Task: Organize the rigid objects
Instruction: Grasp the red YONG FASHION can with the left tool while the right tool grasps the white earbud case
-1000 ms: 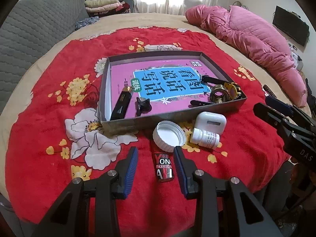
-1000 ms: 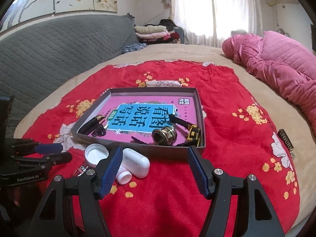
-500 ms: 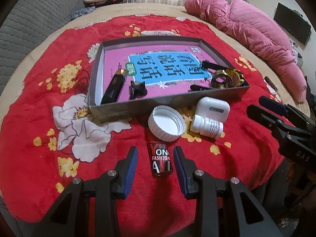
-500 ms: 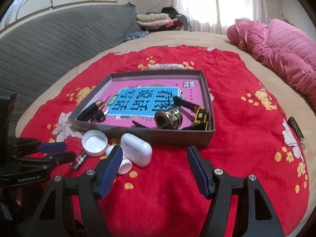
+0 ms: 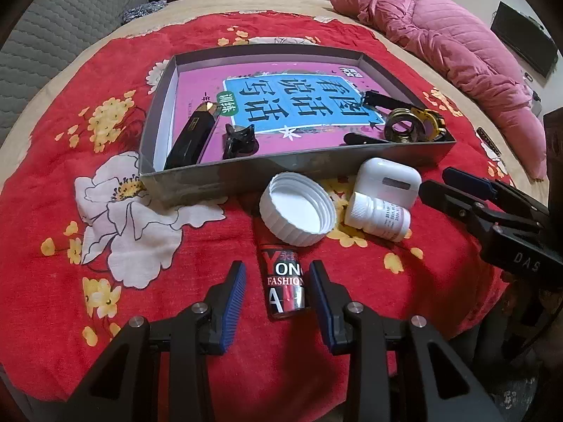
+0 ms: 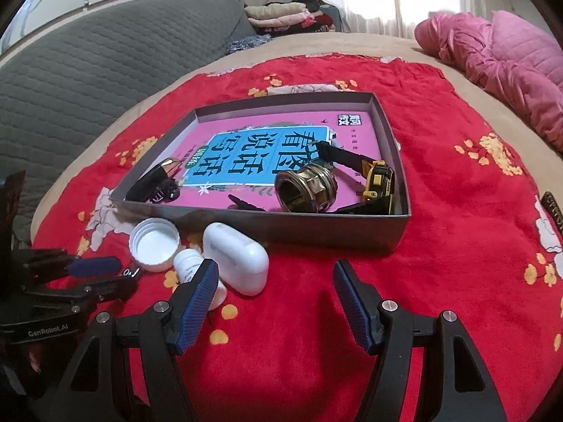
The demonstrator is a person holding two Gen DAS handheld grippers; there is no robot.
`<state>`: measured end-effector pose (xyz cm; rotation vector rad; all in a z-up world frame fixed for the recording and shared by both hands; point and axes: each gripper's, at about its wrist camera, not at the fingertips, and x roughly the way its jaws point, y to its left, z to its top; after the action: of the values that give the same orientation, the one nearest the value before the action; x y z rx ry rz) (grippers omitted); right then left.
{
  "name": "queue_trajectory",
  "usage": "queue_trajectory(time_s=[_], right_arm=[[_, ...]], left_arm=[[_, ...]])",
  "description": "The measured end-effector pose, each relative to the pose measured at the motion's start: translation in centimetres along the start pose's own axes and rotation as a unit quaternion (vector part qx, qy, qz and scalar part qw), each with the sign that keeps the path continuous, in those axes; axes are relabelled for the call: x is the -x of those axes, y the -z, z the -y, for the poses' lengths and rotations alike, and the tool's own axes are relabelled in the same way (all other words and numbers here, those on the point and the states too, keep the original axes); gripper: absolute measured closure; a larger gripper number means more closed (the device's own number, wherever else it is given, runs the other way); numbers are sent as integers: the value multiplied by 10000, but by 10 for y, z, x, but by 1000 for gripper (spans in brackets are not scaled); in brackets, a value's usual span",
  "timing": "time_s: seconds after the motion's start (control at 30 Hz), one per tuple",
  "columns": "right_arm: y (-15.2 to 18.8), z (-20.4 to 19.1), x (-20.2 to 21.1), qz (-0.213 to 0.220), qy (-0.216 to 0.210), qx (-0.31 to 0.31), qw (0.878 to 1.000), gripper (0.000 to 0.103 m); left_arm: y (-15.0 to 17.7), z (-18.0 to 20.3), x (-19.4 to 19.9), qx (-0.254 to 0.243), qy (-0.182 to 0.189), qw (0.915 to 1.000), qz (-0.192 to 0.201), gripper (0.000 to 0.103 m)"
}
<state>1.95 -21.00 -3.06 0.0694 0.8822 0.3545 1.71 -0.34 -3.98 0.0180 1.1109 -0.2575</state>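
Note:
A grey box (image 5: 281,172) with a pink book as its floor sits on the red flowered cloth; it also shows in the right wrist view (image 6: 330,228). In front of it lie a white cap (image 5: 297,209), a white earbud case (image 5: 387,181), a small white bottle (image 5: 378,216) and a dark "FASHION" lighter (image 5: 284,281). My left gripper (image 5: 278,274) is open, its fingers either side of the lighter, not touching. My right gripper (image 6: 274,274) is open and empty, just right of the earbud case (image 6: 235,256).
Inside the box lie a black lighter (image 5: 193,137), a black clip (image 5: 239,139), a brass fitting (image 6: 304,186), a yellow toy digger (image 6: 378,183). A pink quilt (image 5: 450,45) lies at the far right. A grey headboard (image 6: 88,70) is on the left.
My left gripper has moved forward, so its fingers now flank the lighter. My right gripper has drawn closer to the earbud case and the box.

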Motion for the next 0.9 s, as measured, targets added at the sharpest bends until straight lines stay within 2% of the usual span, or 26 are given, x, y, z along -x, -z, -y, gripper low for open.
queue_trajectory(time_s=[0.9], right_arm=[[-6,-9,-30,-179,-415,156,9989,34]], left_arm=[[-7,-8,-17,86,-42,10000,16,66]])
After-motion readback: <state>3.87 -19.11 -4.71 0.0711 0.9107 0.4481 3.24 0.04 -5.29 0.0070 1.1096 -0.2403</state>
